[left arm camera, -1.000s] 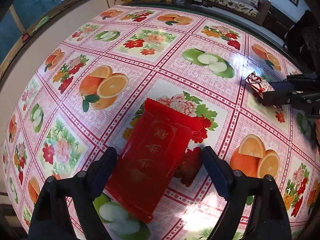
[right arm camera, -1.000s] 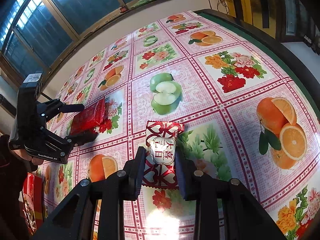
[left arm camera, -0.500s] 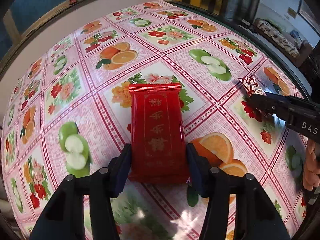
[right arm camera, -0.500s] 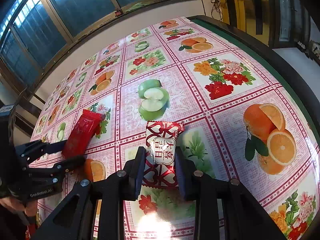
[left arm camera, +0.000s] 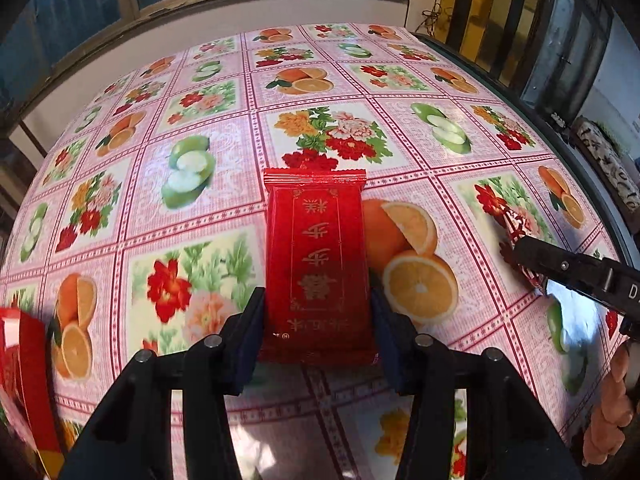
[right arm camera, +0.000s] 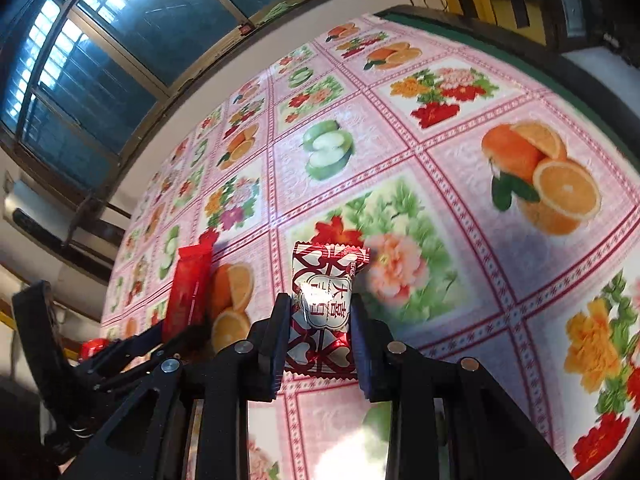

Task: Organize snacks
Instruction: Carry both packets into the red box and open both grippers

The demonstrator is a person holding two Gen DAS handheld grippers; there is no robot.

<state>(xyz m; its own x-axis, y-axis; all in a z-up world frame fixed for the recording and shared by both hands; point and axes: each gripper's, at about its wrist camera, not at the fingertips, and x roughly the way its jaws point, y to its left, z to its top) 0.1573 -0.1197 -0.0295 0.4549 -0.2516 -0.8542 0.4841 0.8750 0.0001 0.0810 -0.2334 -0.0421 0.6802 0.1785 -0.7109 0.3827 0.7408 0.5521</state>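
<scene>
In the left wrist view, the left tongs (left arm camera: 318,328) are closed on a long red snack packet (left arm camera: 318,264) with gold characters, both pads pressed against the packet's near end while its crimped far end points away over the counter (left arm camera: 224,96), which is covered in a pink cloth printed with oranges, apples and flowers. Whether the packet is lifted clear of the cloth or resting on it cannot be told. At the far left edge sits part of a glossy red box (left arm camera: 24,376). At the right edge the right tongs (left arm camera: 532,258) reach in from the side, with the tip of a red-and-white candy wrapper (left arm camera: 514,226) poking out beyond them; a few fingers (left arm camera: 612,408) of the person's hand show below. In the right wrist view, the right tongs (right arm camera: 320,336) grip that red-and-white wrapper (right arm camera: 326,304), with its heart pattern and a white label, between narrow-set pads. To the left, the left tongs (right arm camera: 176,330) hold the red snack packet (right arm camera: 188,292) upright-looking, well apart from the wrapper, above the same patterned counter (right arm camera: 400,148).
</scene>
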